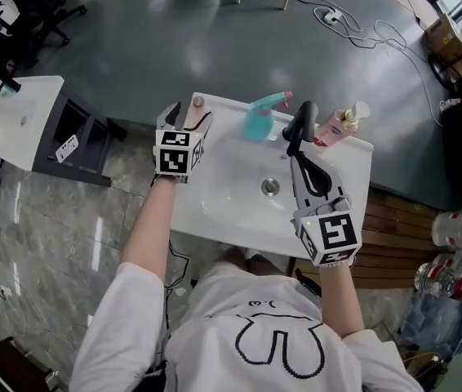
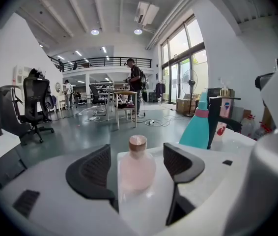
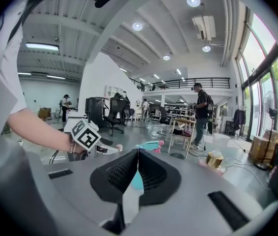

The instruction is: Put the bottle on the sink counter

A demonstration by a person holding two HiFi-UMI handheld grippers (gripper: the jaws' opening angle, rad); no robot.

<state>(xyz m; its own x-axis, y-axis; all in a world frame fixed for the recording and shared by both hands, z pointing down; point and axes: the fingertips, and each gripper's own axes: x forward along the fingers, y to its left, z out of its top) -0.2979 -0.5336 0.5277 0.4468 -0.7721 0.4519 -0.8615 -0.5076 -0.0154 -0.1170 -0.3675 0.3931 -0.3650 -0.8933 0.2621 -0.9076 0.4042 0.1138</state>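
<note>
A small pink bottle (image 1: 198, 102) with a brown cap stands upright on the far left corner of the white sink counter (image 1: 215, 207). My left gripper (image 1: 188, 114) is open around it. In the left gripper view the bottle (image 2: 137, 168) sits between the two black pads (image 2: 92, 173) with a gap on each side, so neither pad touches it. My right gripper (image 1: 296, 155) is shut and empty, held over the basin just in front of the black faucet (image 1: 301, 121). In the right gripper view its pads (image 3: 138, 173) meet in a thin line.
A teal spray bottle (image 1: 259, 117) with a pink nozzle stands at the back of the counter, left of the faucet. A pink soap dispenser (image 1: 341, 125) is at the back right corner. The drain (image 1: 270, 187) lies mid-basin. A white side table (image 1: 19, 121) stands to the left.
</note>
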